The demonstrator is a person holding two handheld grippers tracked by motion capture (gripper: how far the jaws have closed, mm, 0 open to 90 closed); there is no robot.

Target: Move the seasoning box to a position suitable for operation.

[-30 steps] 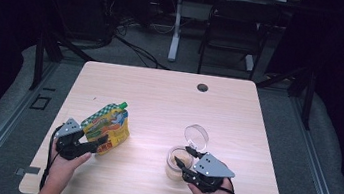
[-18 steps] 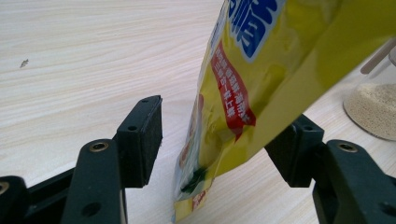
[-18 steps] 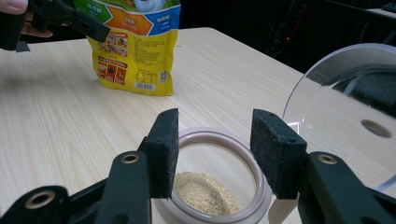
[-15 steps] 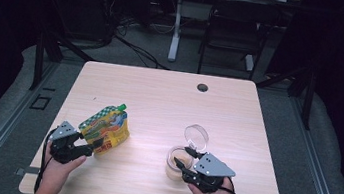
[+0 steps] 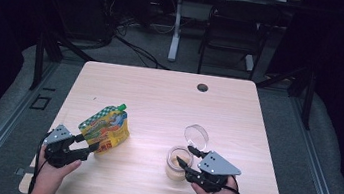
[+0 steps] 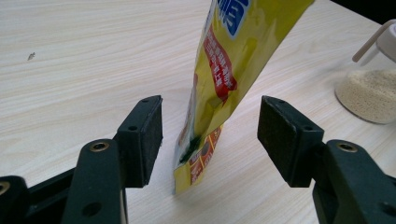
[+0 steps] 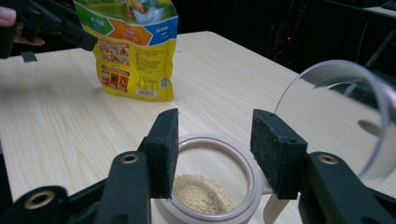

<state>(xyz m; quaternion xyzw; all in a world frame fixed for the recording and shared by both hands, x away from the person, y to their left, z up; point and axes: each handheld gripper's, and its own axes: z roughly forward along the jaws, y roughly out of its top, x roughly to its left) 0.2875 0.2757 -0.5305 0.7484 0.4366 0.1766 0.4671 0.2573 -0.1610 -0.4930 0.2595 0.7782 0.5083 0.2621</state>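
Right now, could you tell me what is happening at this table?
A person works with a gripper in each hand. The left gripper is open, its jaws on either side of the lower edge of a standing yellow pouch without touching it. The right gripper is open over the rim of a small jar holding a pale grainy filling, whose clear hinged lid stands flipped open. Pouch and jar stand apart on the wooden table.

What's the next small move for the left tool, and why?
Probably close the left tool on the lower edge of the yellow pouch. Its jaws stand open on either side of the pouch without touching it, and the pouch stands on the table. The jar sits with its lid swung open, and the right tool is open at its rim.
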